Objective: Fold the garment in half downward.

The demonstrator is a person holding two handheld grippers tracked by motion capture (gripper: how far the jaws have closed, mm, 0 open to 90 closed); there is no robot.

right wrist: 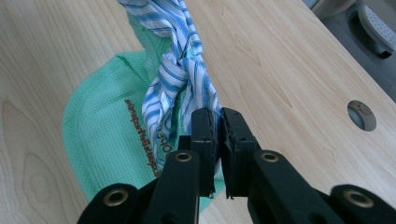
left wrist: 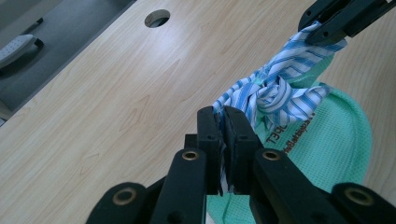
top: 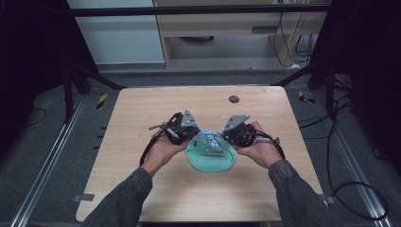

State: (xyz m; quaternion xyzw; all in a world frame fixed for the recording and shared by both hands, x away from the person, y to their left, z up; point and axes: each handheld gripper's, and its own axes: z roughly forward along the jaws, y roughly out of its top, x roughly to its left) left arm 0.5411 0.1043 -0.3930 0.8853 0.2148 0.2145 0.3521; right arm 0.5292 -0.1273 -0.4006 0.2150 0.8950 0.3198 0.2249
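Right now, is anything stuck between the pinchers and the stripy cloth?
No. The left gripper and the right gripper each have their jaws shut right on the striped cloth, with nothing between. The green mesh bag lies under it on the table.

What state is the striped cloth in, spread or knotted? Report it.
Knotted. The striped cloth twists into a knot above the green mesh bag, each end pinched by the left tongs and right tongs.
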